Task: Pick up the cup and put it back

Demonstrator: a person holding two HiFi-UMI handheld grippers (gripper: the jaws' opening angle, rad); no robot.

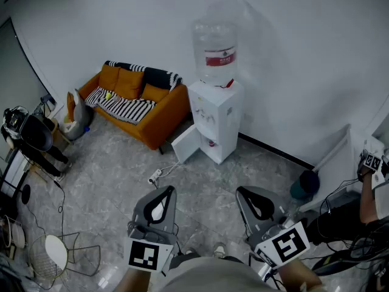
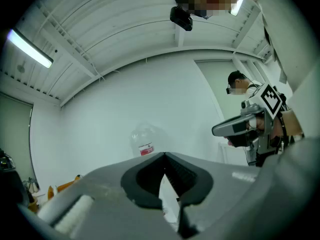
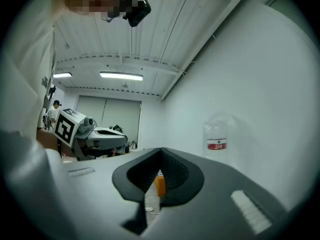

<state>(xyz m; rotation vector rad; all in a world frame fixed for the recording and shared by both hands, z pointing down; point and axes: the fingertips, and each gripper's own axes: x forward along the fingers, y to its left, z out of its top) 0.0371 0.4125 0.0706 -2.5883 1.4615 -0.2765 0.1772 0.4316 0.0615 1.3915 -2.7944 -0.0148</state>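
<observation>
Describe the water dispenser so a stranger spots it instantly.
Look along the white back wall to the orange sofa. Just right of it stands the white box-shaped water dispenser, its lower door swung open. Only it carries a large clear bottle with a red label on top.

Floor [image 1: 115, 184] bears sofa [image 1: 159, 117] (dispenser [image 1: 214, 121] beside).

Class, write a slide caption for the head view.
The left gripper and right gripper, both shut, face a water dispenser beside an orange sofa.

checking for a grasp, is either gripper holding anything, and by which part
Nothing is held: left gripper and right gripper both have jaws shut on nothing.
</observation>
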